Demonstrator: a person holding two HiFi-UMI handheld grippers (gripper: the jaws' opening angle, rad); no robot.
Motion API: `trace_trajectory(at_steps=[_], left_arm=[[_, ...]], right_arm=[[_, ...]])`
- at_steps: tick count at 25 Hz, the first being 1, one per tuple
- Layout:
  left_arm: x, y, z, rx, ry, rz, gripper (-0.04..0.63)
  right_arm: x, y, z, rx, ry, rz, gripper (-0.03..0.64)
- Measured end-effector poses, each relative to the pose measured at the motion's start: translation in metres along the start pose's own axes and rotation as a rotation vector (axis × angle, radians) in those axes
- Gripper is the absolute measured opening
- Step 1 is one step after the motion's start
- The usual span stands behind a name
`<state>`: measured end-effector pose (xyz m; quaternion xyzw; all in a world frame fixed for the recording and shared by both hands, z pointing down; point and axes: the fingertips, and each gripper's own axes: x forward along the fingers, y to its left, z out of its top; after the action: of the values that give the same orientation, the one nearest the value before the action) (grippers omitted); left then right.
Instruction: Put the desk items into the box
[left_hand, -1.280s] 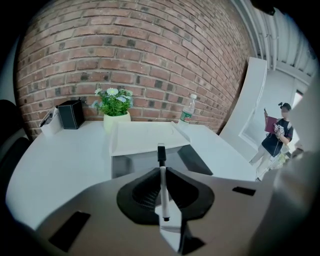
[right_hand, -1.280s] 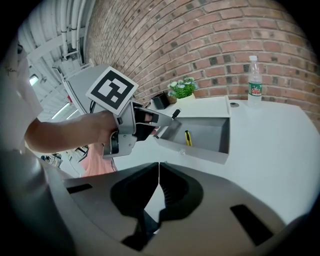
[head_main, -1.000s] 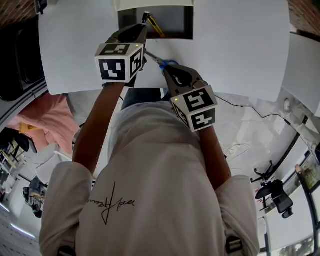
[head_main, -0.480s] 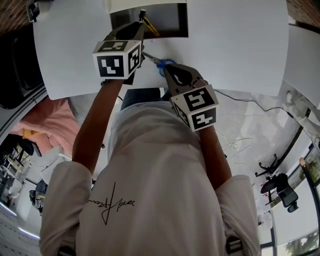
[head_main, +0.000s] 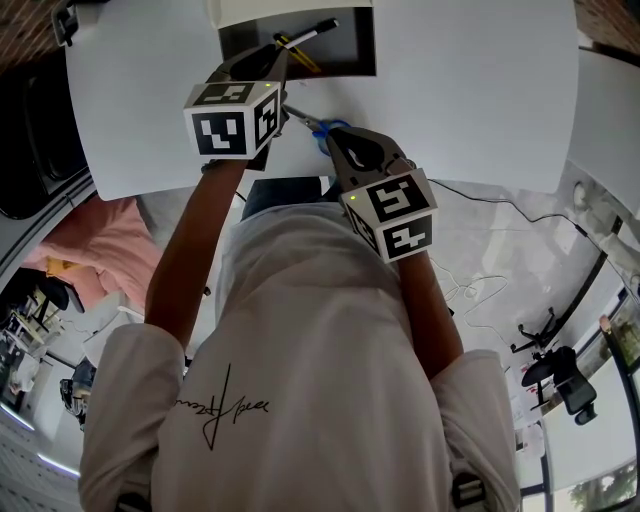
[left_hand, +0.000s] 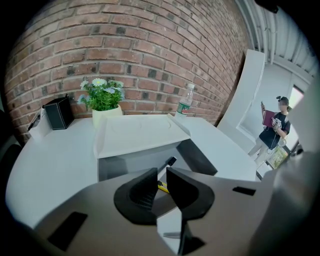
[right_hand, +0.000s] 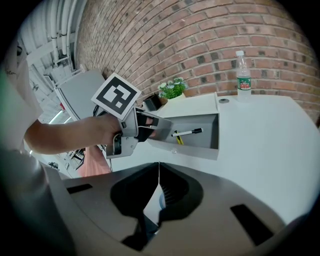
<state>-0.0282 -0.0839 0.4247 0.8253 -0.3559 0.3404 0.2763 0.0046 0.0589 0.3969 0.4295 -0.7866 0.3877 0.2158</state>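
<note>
Over a white surface (head_main: 470, 90), the left gripper (head_main: 282, 50) hangs at the near edge of the open grey box (head_main: 355, 55), fingers slightly spread with nothing between them. A black-capped marker (head_main: 308, 33) and a yellow pencil (head_main: 305, 57) lie inside the box. The right gripper (head_main: 336, 142), fingers pressed together at their tips, rests by the blue-handled scissors (head_main: 322, 126) on the surface just outside the box.

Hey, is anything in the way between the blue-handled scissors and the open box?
Partly. The left gripper hangs over the near left edge of the box, just beyond the blades of the scissors. The opening's right part looks free; only a marker and a yellow pencil lie inside.
</note>
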Motion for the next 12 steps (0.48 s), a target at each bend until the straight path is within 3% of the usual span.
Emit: trace_trajectory(at_steps=[12], left_arm=[[-0.0033,-0.004,-0.0028,-0.02,-0.013,0.01,0.04]], right_arm=[[-0.0015,-0.0012,0.0018,-0.017,-0.003,0.007,0.028]])
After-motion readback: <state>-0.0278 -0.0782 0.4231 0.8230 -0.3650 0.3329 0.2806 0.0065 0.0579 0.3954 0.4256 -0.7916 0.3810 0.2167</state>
